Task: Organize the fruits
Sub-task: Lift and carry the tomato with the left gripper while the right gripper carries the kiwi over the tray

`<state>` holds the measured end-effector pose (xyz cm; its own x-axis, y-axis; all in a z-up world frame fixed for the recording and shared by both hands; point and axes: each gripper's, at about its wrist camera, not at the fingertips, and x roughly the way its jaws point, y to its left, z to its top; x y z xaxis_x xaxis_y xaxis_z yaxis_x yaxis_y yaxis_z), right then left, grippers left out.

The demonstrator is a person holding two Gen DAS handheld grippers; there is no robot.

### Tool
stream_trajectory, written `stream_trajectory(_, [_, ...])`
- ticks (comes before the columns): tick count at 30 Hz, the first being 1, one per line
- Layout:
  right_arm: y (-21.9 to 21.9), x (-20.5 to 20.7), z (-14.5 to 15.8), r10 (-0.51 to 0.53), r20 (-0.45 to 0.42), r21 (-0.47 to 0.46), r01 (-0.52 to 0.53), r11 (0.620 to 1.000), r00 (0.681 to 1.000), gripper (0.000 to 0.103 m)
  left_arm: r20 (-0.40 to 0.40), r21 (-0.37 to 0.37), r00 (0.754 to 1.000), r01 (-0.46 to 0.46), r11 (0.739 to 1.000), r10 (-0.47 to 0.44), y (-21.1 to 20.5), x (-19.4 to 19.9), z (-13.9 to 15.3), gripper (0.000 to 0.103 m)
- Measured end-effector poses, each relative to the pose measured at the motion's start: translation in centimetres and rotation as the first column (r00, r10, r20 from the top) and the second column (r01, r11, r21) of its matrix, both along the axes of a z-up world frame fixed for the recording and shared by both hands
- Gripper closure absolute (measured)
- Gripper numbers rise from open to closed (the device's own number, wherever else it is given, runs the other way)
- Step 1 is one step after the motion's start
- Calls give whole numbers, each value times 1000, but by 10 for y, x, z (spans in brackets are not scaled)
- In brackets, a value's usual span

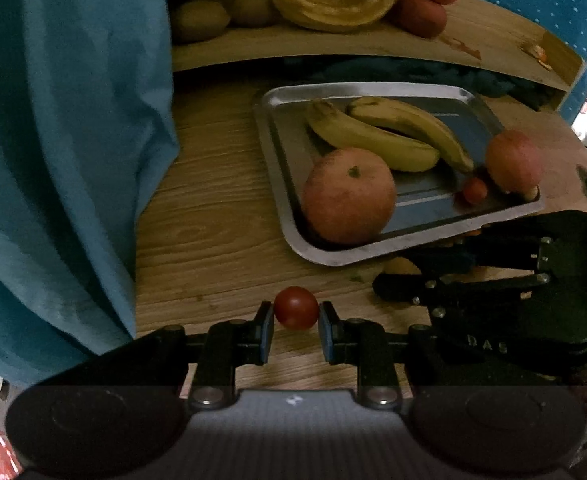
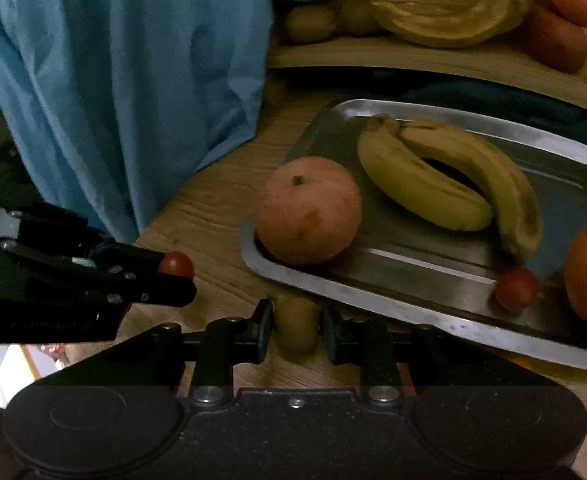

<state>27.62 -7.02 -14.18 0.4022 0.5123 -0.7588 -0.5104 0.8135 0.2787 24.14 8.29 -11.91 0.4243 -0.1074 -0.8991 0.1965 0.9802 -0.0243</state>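
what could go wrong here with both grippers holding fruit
The cherry tomato sits at the very fingertips of the left hand-held gripper, so it could slip or get squashed. The right hand-held gripper holds a kiwi close to the metal tray rim and might bump it.

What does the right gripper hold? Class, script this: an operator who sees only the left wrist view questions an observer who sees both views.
Observer: The right gripper has its fingers against both sides of a small oval brown-green fruit, kiwi-like.
Operator: My left gripper pinches a small round red tomato. Is that brown-green fruit inside the rectangular metal tray?
Observer: No. It is outside the tray, over the wooden table, just in front of the tray's near rim.
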Motion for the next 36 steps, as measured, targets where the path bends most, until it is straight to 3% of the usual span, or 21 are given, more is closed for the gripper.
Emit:
stream_trajectory(6, [-5, 2, 3, 51, -13, 0, -51, 999, 999, 76, 0, -6, 999, -44, 999, 44, 0, 4, 1, 76])
stream_trajectory(11, [-20, 5, 23, 83, 10, 31, -83, 996, 996, 76, 32, -26, 998, -59, 998, 60, -7, 9, 15, 76])
stream_trajectory(20, [-56, 22, 51, 17, 67, 44, -20, 999, 998, 76, 83, -53, 996, -24, 998, 28, -35, 28, 34, 76])
stream_trajectory(29, [-98, 28, 59, -37, 109, 15, 35, 999, 993, 76, 85, -100, 995, 55, 993, -47, -82, 48, 23, 76])
stream_trajectory(36, [-110, 37, 53, -6, 104, -24, 9, 1000, 995, 76, 49, -117, 998, 47, 992, -41, -100, 61, 6, 76])
